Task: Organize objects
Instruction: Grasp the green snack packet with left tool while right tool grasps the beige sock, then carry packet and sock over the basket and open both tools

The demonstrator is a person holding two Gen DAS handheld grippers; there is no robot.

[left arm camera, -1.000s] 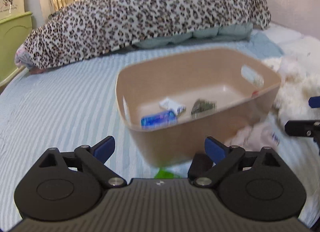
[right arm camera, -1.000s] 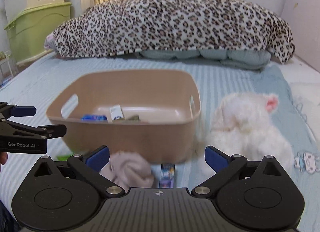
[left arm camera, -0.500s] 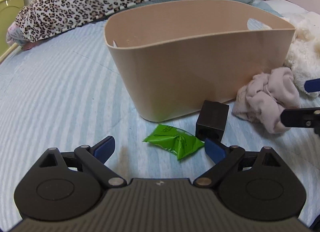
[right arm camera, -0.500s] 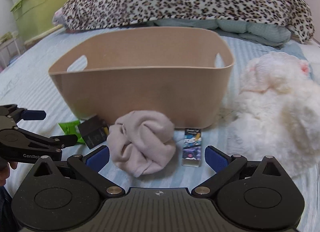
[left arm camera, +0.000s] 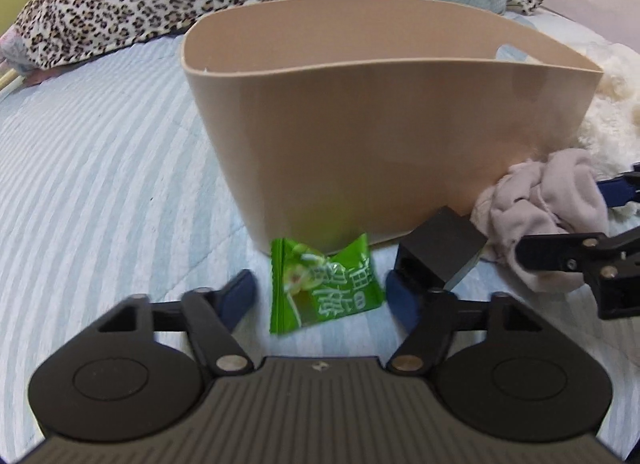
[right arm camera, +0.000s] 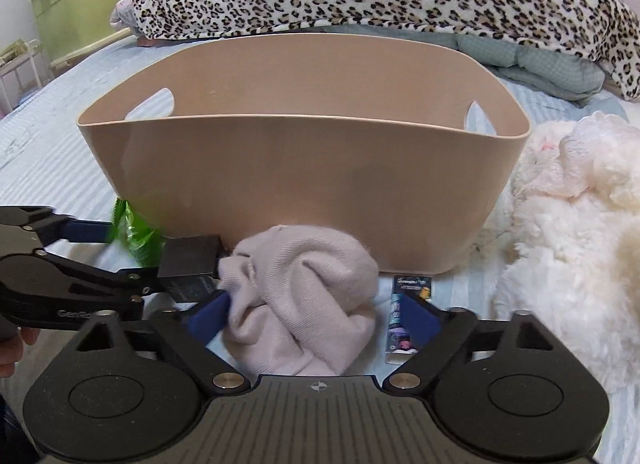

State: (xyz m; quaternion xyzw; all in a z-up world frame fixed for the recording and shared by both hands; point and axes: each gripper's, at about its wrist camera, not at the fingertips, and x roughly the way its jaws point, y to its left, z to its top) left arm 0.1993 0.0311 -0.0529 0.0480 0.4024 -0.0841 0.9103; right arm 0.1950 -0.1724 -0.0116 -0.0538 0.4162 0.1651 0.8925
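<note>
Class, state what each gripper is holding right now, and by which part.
Nothing is held. The left gripper is open around the green packet; the right gripper is open around the beige cloth.

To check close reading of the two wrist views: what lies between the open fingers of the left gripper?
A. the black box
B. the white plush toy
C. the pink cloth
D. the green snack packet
D: the green snack packet sits between the spread fingers of the left gripper, while the black box lies outside them.
</note>
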